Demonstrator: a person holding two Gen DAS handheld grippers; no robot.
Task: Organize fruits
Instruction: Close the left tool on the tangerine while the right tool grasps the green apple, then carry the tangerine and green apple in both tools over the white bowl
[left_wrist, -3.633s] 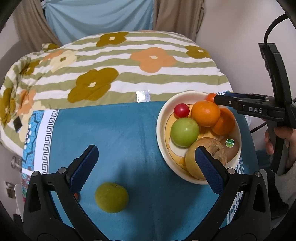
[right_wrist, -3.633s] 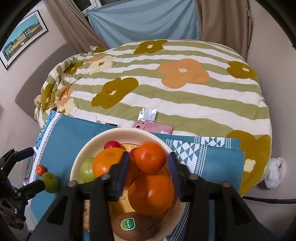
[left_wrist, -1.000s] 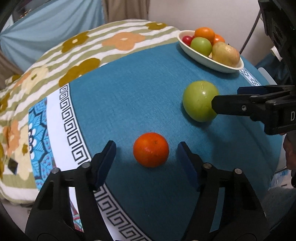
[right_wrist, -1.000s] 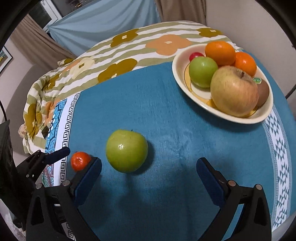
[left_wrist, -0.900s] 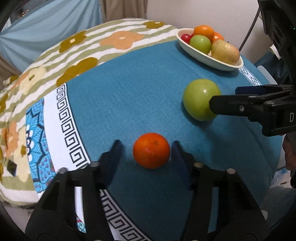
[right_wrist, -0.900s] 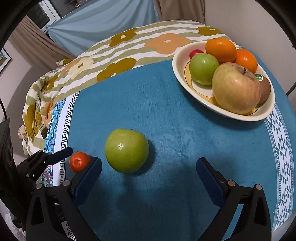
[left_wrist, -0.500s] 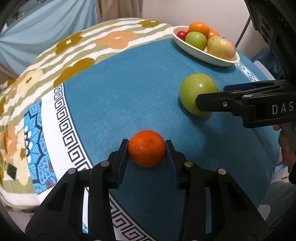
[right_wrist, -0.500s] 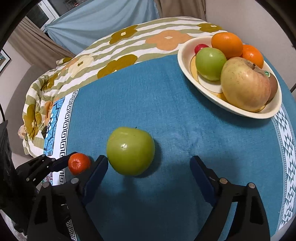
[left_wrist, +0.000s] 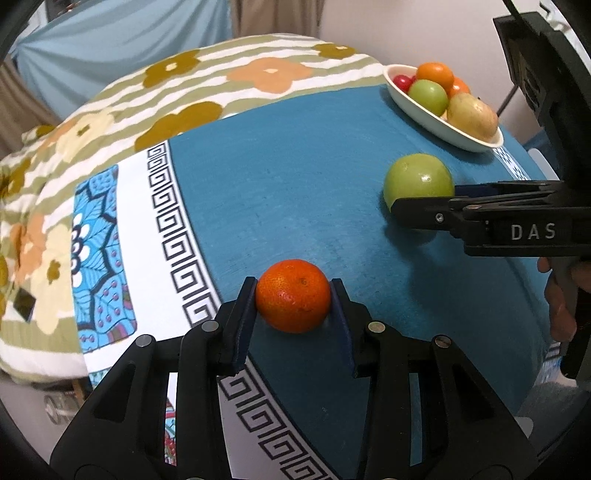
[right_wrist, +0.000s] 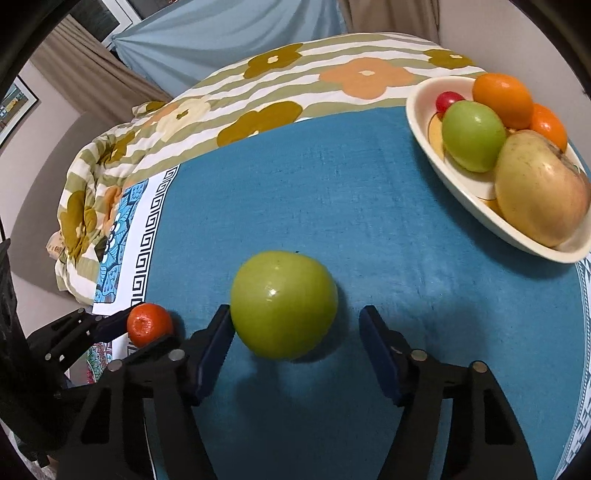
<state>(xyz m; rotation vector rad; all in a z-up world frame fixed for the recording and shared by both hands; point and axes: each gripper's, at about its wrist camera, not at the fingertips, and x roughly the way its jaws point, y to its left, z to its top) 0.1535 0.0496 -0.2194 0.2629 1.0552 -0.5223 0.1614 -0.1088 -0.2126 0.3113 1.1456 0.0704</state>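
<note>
Mandarin (left_wrist: 293, 295) now clamped in left gripper (left_wrist: 293, 306), near fruit bowl (right_wrist: 491, 218). Right gripper (right_wrist: 295, 332) closing around green apple (right_wrist: 283, 304), right pad not touching. Both pickups imminent.

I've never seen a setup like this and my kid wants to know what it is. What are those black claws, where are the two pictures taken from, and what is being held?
No robot here: a person holds a two-finger clamp tool in each hand, and each tool carries a wide-angle camera looking along its fingers.

The left tool's camera shows the left gripper shut on a small orange mandarin that sits on the blue cloth.

The right tool's camera shows the right gripper closing around a green apple; one pad is at the apple, the other is not yet touching.

Further back sits a cream bowl of fruit.
</note>
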